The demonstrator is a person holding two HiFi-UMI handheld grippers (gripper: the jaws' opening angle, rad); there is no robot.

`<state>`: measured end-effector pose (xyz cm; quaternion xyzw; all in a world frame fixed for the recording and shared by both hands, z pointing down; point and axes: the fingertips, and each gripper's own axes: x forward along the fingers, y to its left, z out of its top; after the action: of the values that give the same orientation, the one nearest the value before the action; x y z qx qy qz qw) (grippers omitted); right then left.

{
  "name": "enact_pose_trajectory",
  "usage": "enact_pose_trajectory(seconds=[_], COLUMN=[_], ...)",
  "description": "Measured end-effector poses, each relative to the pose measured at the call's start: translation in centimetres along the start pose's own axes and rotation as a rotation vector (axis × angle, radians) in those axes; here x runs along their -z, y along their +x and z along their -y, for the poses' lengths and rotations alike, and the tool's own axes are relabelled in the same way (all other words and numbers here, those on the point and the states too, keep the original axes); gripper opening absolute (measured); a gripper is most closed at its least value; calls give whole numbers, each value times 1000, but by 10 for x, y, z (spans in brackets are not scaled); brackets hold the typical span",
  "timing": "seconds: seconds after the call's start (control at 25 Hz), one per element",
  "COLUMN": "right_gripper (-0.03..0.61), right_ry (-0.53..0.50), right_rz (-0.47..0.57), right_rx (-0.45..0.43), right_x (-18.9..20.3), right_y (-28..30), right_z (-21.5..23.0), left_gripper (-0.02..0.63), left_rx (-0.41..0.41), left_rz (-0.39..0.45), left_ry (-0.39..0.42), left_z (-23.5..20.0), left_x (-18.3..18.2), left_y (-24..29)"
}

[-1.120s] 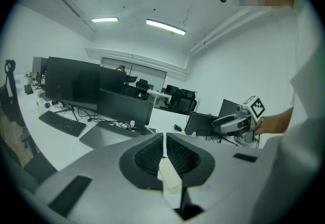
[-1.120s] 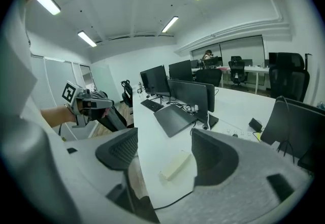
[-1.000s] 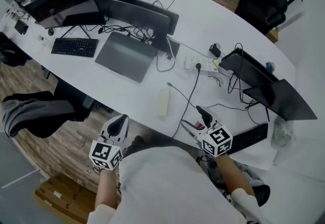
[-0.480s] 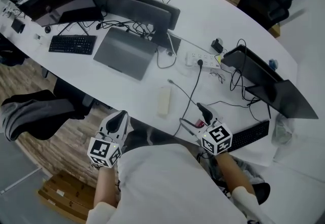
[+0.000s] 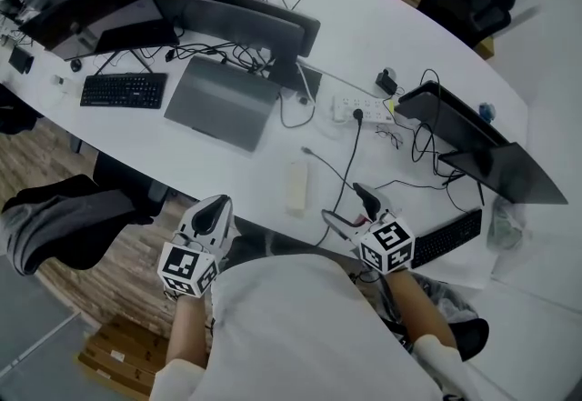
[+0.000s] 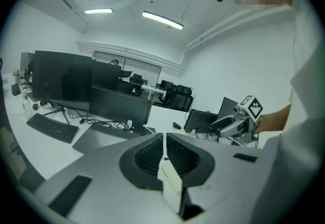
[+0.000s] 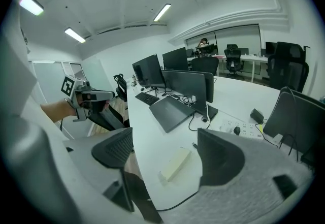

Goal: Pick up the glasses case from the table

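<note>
Approach step: the cream glasses case lies on the bench, near the closed laptop. The right gripper has its fingers opening on nothing; the left gripper is clenched and empty. The next move likely calls for straddling the case, then closing.

White table, curved near edge. Closed grey laptop mid-table, with a black keyboard just left of it, toward the left end. Dark monitors stand behind the laptop, two more at the right end. White power strip sits between the two groups; a black cable runs from it to the near edge. Second keyboard at the near-right edge. Cardboard box on the wood floor.
</note>
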<state>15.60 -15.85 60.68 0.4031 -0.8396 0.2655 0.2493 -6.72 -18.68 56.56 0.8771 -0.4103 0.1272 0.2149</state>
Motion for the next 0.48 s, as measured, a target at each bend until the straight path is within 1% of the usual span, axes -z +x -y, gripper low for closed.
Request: enact_pose_trajectory(seconds=[0.28, 0.48], right_gripper=[396, 396], right_ry=[3, 11], right_rz=[-130, -236], right_rx=[6, -22], right_x=[24, 57], right_y=[47, 91], right_z=[8, -1], left_gripper=[18, 18], left_rx=[28, 14], left_rz=[-25, -55], left_ry=[-12, 0], left_z=[-14, -33], left_x=[8, 25], left_y=[11, 15])
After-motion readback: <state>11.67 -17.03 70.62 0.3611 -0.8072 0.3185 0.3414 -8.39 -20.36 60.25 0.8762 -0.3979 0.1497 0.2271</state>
